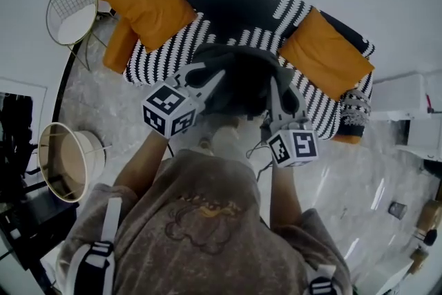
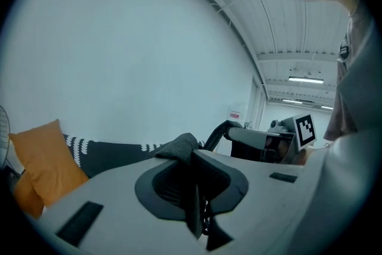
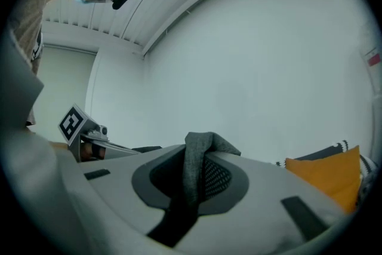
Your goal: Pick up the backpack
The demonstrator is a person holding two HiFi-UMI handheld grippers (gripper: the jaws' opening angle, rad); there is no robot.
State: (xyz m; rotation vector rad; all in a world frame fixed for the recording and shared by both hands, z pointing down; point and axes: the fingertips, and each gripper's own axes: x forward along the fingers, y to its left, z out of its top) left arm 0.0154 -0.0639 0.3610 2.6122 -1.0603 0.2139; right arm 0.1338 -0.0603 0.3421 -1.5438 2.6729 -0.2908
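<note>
Hanging from left tool (image 1: 215, 78), right tool (image 1: 279, 88), backpack (image 1: 245, 83) seemingly clears sofa (image 1: 228, 3).

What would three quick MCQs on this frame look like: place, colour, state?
1. In the head view, the wire chair stands: A) by the left end of the sofa B) by its right end C) on it.
2. The cushions are: A) blue B) orange C) green.
3. The left gripper is: A) open, empty B) shut on the backpack C) out of view.
Key: A, it sits beyond the left cushion; B, both plainly orange; B, grey fabric pinched between its jaws.
</note>
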